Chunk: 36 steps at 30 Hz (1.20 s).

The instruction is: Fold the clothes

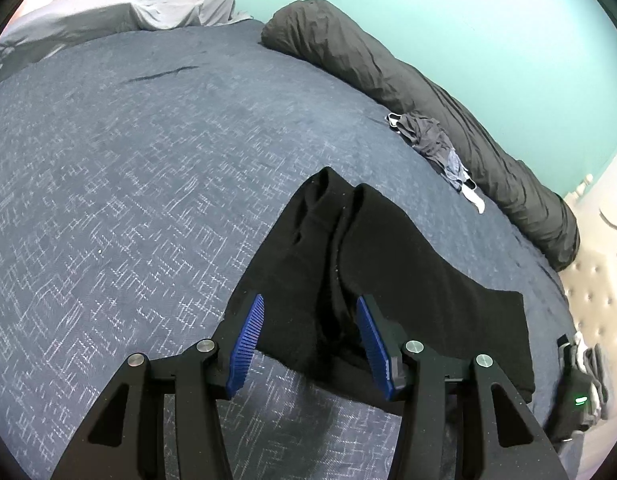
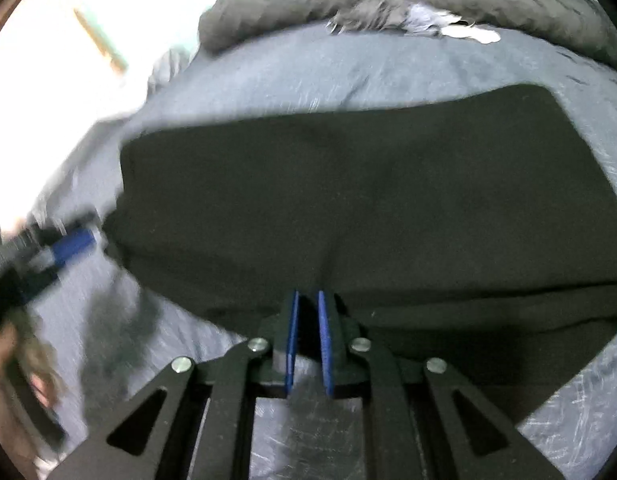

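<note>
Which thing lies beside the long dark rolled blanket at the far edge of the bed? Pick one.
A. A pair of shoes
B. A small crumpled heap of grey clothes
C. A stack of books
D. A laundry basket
B: a small crumpled heap of grey clothes lies on the blue bedspread against the rolled dark blanket.

Black garment (image 1: pixel 388 264), navy white-flecked bedspread (image 1: pixel 148 180), blue claw pads (image 1: pixel 248 344)

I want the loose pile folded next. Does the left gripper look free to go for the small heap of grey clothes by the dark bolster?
Probably yes: the left gripper stands open above the black garment, and only bare bedspread lies before the grey clothes.
</note>
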{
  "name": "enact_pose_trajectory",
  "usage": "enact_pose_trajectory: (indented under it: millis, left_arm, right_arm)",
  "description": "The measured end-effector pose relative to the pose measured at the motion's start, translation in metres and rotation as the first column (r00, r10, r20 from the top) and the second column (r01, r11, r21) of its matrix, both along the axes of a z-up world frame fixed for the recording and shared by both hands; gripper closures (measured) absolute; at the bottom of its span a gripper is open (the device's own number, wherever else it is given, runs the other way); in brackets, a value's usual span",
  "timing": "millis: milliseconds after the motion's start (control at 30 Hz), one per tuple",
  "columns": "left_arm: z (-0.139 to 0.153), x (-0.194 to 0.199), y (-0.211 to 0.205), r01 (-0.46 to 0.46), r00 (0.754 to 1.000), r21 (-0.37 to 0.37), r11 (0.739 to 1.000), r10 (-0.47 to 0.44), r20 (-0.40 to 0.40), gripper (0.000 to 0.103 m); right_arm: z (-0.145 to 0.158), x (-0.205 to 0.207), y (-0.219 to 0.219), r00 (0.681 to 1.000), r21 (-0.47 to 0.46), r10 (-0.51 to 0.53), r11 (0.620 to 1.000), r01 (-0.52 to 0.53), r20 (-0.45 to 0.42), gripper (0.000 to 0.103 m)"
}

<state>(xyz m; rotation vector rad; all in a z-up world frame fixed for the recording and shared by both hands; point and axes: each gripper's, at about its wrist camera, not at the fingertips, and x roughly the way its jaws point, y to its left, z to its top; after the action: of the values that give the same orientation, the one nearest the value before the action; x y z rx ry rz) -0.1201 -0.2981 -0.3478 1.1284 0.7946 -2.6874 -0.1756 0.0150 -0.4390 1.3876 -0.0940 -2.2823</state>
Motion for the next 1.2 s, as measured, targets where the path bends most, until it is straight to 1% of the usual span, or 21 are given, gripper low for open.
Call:
enact_pose_trajectory:
  millis: [67, 100, 167, 233, 300, 400, 500, 567, 733, 800, 900, 967, 1067, 1200]
  left_arm:
    - [-0.002, 0.004, -0.002, 0.002, 1.0, 0.013, 1.0, -0.002, 0.005, 0.05]
    - [-0.003, 0.006, -0.003, 0.003, 1.0, 0.023, 1.0, -0.003, 0.008, 0.049]
    - [-0.007, 0.009, -0.006, 0.002, 1.0, 0.049, 0.999, -0.003, 0.019, 0.04]
    - [-0.011, 0.013, -0.008, 0.0, 0.999, 0.068, 0.998, -0.003, 0.033, 0.039]
    - [-0.017, 0.016, -0.008, -0.001, 0.999, 0.1, 0.995, -0.004, 0.046, 0.039]
    - [-0.028, 0.018, -0.007, 0.0, 0.997, 0.146, 0.989, -0.01, 0.071, 0.038]
    - [-0.038, 0.014, -0.006, -0.004, 0.995, 0.17, 0.985, -0.013, 0.097, 0.037]
    - [-0.044, 0.011, -0.006, -0.012, 0.994, 0.182, 0.983, -0.008, 0.11, 0.036]
    - [-0.052, 0.002, -0.009, -0.067, 0.995, 0.259, 0.964, 0.046, 0.089, 0.029]
    - [-0.051, 0.0, -0.004, -0.075, 0.995, 0.261, 0.963, 0.054, 0.085, 0.029]
    - [-0.05, -0.005, 0.008, -0.051, 0.997, 0.265, 0.963, 0.032, 0.076, 0.029]
    - [-0.052, -0.007, 0.015, -0.054, 0.996, 0.249, 0.967, 0.033, 0.085, 0.029]
    - [-0.052, -0.009, 0.016, -0.072, 0.996, 0.237, 0.969, 0.056, 0.071, 0.029]
    - [-0.048, -0.009, 0.022, -0.09, 0.995, 0.255, 0.963, 0.076, 0.062, 0.029]
  right_arm:
    - [0.002, 0.0, 0.01, 1.0, -0.052, -0.021, 0.998, 0.021, 0.007, 0.093]
    - [0.008, 0.001, 0.016, 1.0, -0.08, -0.029, 0.996, 0.028, -0.004, 0.093]
    - [0.022, 0.007, 0.03, 0.999, -0.128, -0.04, 0.991, 0.035, -0.035, 0.093]
    - [0.032, 0.018, 0.046, 0.996, -0.123, -0.033, 0.992, 0.023, -0.078, 0.093]
    - [0.033, 0.023, 0.067, 0.995, -0.128, -0.059, 0.991, 0.049, -0.079, 0.093]
    - [0.032, 0.029, 0.092, 0.993, -0.177, -0.104, 0.98, 0.093, -0.056, 0.093]
    - [0.037, 0.043, 0.115, 0.992, -0.169, -0.093, 0.983, 0.077, -0.089, 0.093]
    - [0.036, 0.05, 0.135, 0.991, -0.178, -0.096, 0.981, 0.078, -0.096, 0.093]
    - [0.035, 0.069, 0.179, 0.985, -0.222, -0.14, 0.968, 0.115, -0.103, 0.093]
    - [0.029, 0.071, 0.193, 0.982, -0.251, -0.165, 0.958, 0.137, -0.095, 0.093]
    - [0.02, 0.073, 0.206, 0.979, -0.266, -0.183, 0.951, 0.155, -0.084, 0.093]
    - [0.016, 0.073, 0.211, 0.978, -0.284, -0.191, 0.945, 0.161, -0.08, 0.093]
    - [0.013, 0.075, 0.216, 0.978, -0.3, -0.192, 0.941, 0.158, -0.087, 0.093]
    - [0.013, 0.075, 0.22, 0.976, -0.307, -0.19, 0.94, 0.15, -0.104, 0.093]
